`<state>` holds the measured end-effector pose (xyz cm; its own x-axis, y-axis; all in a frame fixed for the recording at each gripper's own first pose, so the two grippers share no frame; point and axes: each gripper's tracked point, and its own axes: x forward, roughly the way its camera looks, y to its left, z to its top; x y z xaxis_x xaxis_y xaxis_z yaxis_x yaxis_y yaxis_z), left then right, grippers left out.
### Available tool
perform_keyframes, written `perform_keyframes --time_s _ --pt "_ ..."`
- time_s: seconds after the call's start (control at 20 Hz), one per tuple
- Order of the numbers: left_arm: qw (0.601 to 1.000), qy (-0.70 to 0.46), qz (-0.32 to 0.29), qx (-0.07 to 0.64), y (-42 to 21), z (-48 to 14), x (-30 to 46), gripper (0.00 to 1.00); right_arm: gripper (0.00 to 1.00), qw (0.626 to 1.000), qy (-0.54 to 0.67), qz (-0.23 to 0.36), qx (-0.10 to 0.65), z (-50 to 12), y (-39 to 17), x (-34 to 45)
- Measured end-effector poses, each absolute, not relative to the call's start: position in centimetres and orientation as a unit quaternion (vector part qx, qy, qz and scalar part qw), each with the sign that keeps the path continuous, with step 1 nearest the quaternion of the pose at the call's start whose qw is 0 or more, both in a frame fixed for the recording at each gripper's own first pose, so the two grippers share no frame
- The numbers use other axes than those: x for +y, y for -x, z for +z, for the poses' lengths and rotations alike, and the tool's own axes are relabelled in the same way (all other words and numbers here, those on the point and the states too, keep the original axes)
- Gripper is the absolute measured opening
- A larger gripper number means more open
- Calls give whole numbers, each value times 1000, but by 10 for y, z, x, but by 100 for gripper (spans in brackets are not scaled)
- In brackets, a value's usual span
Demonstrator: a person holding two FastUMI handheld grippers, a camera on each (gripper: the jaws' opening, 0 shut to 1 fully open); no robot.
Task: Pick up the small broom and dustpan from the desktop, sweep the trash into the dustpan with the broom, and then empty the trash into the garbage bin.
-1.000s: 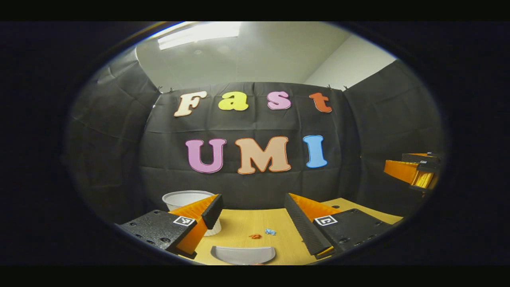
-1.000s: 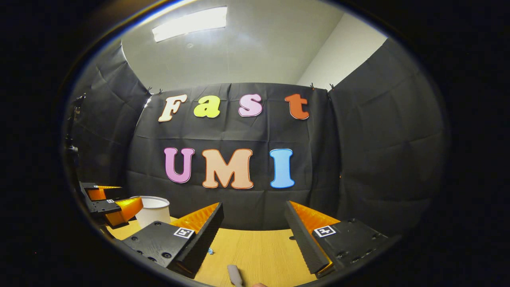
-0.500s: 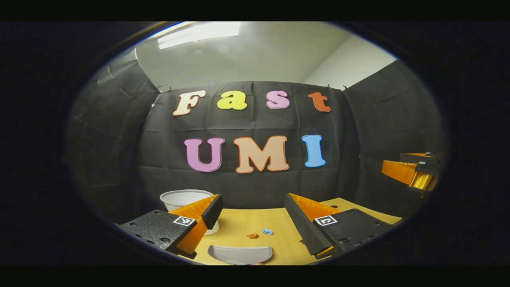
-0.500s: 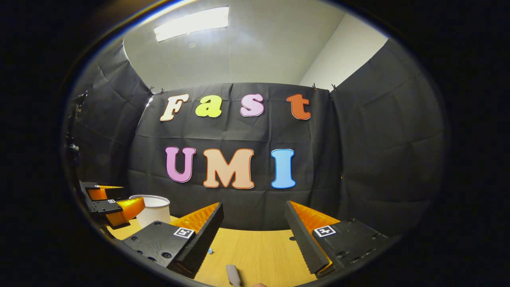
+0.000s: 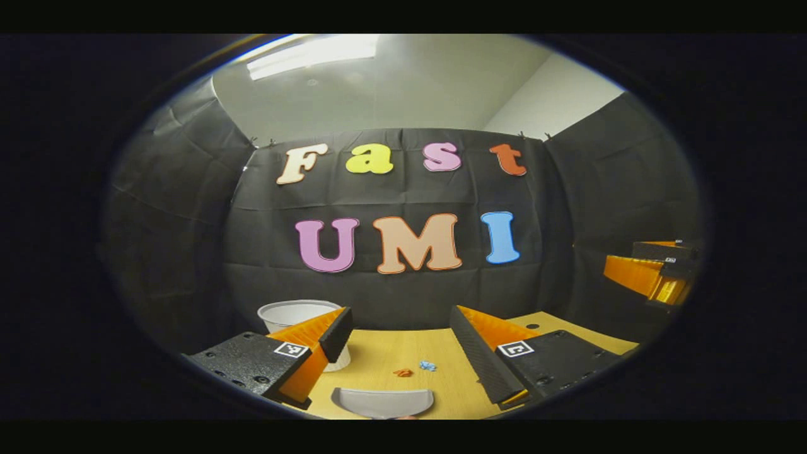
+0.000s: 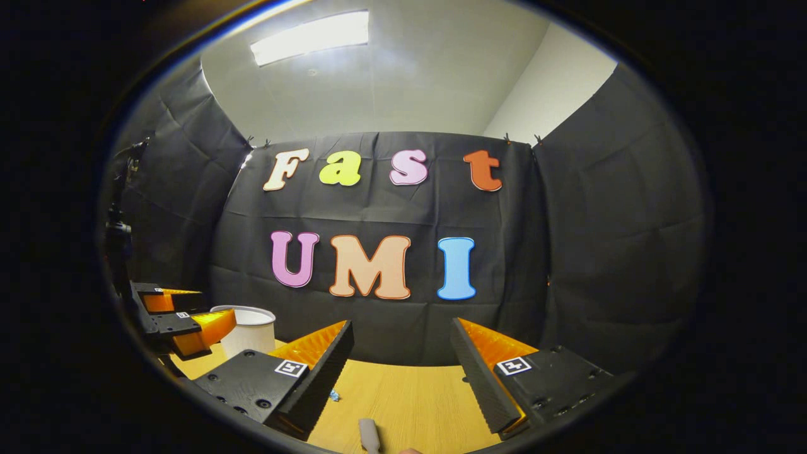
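In the left gripper view a grey dustpan lies on the wooden desktop at the bottom, just below and between my open left gripper. Two trash scraps, one orange and one blue, lie just beyond it. A white garbage bin stands at the back left, partly behind my left finger. In the right gripper view a grey broom handle tip pokes up at the bottom edge, below my open right gripper. Nothing sits between either pair of fingers.
The other gripper hangs at the far right of the left gripper view. In the right gripper view the left gripper hovers beside the white bin, and a blue scrap lies by my left finger. Black cloth walls close the desk's back.
The right gripper view has drifted slightly, so the wall and bin sit a little further right. The left gripper view barely shifts. Both grippers stay open.
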<state>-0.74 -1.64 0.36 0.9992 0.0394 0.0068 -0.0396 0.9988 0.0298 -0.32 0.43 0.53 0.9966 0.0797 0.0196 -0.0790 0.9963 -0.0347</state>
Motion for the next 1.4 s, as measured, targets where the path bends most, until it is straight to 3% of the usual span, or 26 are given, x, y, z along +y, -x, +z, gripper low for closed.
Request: perform_keyframes --time_s 0.3,0.65,1.4 --pt "999 -20 27 18 15 -6 -25 93 92 998 15 67 1 0 8 4" --pt "996 -37 40 66 31 -35 -30 90 92 990 11 124 72 -43 17 11" --pt "941 -21 46 334 49 -228 12 92 93 933 41 140 330 -253 -8 41"
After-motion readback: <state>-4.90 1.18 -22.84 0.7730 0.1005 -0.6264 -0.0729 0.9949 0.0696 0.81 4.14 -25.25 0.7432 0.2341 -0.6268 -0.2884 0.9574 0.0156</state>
